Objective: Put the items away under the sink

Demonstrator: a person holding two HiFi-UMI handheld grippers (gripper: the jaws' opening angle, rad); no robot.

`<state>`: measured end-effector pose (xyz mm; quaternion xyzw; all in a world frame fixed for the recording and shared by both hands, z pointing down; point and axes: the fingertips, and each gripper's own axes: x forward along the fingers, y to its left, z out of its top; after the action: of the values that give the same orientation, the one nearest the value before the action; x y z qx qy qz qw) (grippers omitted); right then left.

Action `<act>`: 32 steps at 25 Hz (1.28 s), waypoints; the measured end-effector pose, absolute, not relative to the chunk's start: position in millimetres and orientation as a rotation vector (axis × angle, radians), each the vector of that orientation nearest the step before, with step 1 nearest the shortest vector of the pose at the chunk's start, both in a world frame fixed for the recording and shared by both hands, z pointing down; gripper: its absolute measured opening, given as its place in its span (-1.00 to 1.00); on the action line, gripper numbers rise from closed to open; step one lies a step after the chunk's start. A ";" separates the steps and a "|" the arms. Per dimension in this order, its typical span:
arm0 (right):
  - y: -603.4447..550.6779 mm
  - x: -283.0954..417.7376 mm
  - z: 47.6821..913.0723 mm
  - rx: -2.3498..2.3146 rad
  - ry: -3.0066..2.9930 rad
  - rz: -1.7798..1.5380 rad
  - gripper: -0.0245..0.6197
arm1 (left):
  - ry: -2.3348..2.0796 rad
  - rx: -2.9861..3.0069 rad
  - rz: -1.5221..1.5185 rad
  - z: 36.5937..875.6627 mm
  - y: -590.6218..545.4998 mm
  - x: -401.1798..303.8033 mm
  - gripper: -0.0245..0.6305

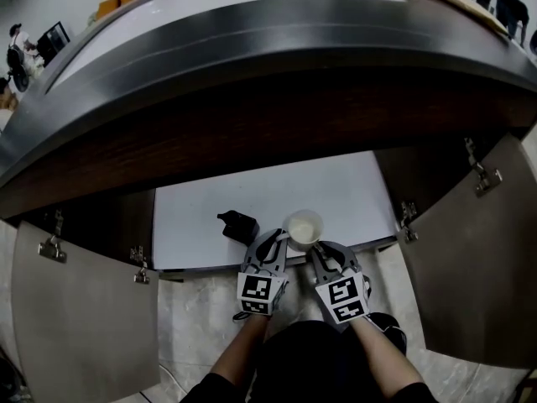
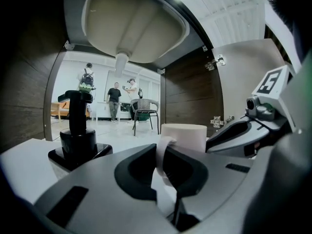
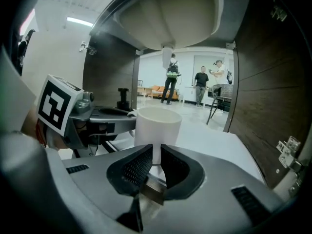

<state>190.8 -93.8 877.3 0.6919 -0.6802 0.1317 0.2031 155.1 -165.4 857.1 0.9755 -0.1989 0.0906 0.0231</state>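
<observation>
my left tongs (image 2: 164, 152) pinch the mug (image 2: 184, 133) by its handle; my right tongs (image 3: 154, 161) slightly spread, empty. the mug could pivot and tip.

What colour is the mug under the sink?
The mug is plain white; right gripper view shows it best.

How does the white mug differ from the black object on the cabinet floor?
The white mug is pale, wide and open-topped; the black object is dark with a narrow upright neck. The mug's handle is pinched in the left tongs; the black object stands free, left of it. Both are upright under the sink.
</observation>
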 end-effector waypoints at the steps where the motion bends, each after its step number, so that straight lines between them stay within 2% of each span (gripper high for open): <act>1: -95.9 190.7 877.3 1.934 -1.897 0.371 -0.74 | -0.618 3.013 0.288 857.5 -166.8 153.9 -0.89; 9: -99.0 169.6 868.2 1.880 -2.005 0.414 -0.75 | -0.644 2.989 0.351 861.2 -171.5 151.4 -0.84; 17: -109.5 149.2 868.9 1.815 -2.077 0.427 -0.75 | -0.594 3.025 0.421 865.9 -158.9 149.0 -0.31; 19: -111.4 149.2 869.8 1.810 -2.077 0.424 -0.75 | -0.575 3.025 0.411 865.7 -155.6 146.0 -0.26; 23: -116.8 154.0 870.3 1.815 -2.080 0.427 -0.75 | -0.562 2.996 0.356 863.5 -153.8 141.6 -0.28; 24: -118.4 155.2 870.4 1.812 -2.080 0.423 -0.75 | -0.552 2.996 0.346 862.3 -153.0 141.5 -0.35; 26: -121.4 157.1 870.7 1.797 -2.082 0.407 -0.75 | -0.527 3.006 0.311 857.2 -150.8 142.5 -0.65; 27: -122.7 158.2 870.9 1.793 -2.084 0.401 -0.75 | -0.514 3.009 0.289 854.2 -149.8 143.5 -0.73; 32: -128.8 166.2 870.4 1.858 -2.100 0.442 -0.75 | -0.473 2.942 0.193 848.0 -150.0 145.3 -0.85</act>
<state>166.2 -128.8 870.4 0.6471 -0.7313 0.1541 0.1508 145.3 -150.0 848.0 0.9823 -0.1579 0.0645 0.0777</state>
